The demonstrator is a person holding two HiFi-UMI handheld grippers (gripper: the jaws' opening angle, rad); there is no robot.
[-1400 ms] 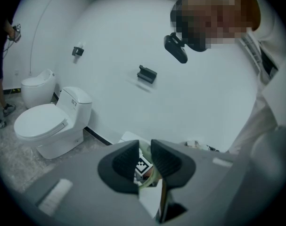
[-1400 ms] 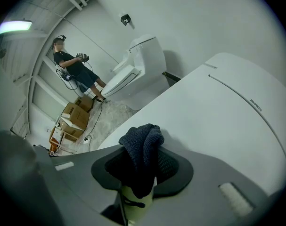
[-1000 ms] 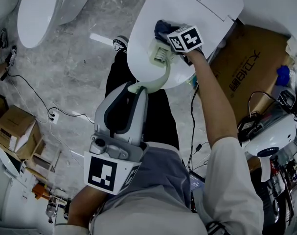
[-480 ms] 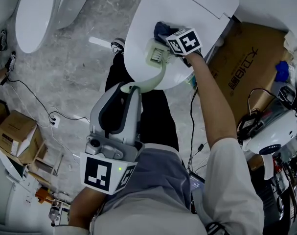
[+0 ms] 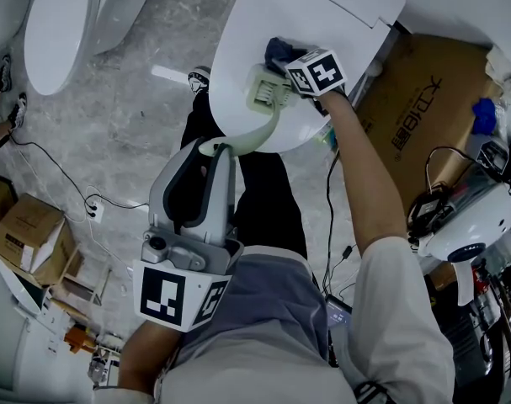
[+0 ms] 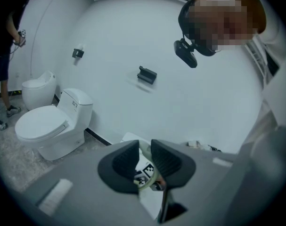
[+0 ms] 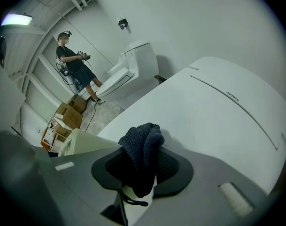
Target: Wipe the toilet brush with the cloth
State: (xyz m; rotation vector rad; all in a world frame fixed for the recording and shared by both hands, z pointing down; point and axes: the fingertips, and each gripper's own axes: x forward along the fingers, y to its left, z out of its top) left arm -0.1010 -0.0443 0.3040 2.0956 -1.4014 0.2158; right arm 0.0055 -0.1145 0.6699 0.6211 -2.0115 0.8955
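**A:** Where is the toilet brush (image 5: 263, 116) at this moment?

**B:** It's in the air over the closed white toilet lid (image 5: 343, 19). The left tongs (image 5: 215, 148) are clamped on the end of its curved, pale green handle (image 5: 257, 135). The brush head (image 5: 268, 89) points away from the person, low over the lid.

**A:** And the cloth?

**B:** The dark blue cloth (image 7: 143, 149) is bunched up, and the right tongs (image 7: 142, 175) are closed tight on it. It sits at the far side of the brush head. I can't tell whether it touches the head or is only just beside it.

**A:** What could go wrong from here?

**B:** I'd say leverage is the main risk. The brush is gripped only at the handle's end, so a firm wipe at the head could twist it in the jaws or pull it loose. Only a small wad of cloth sticks out past the right jaws, so bare jaw tips could scrape the brush instead. A hard drag might also tug the cloth free.

**A:** Does any view show what the others miss?

**B:** The head view gives the whole layout, but the marker cube hides the right jaws there. The right gripper view shows the cloth pinched between them, with a loose thread hanging below. The left gripper view shows its jaws nearly together with the handle in the narrow gap, but the cloth doesn't appear there at all. Beyond the jaws it mostly shows a wall and another toilet (image 6: 46, 126).
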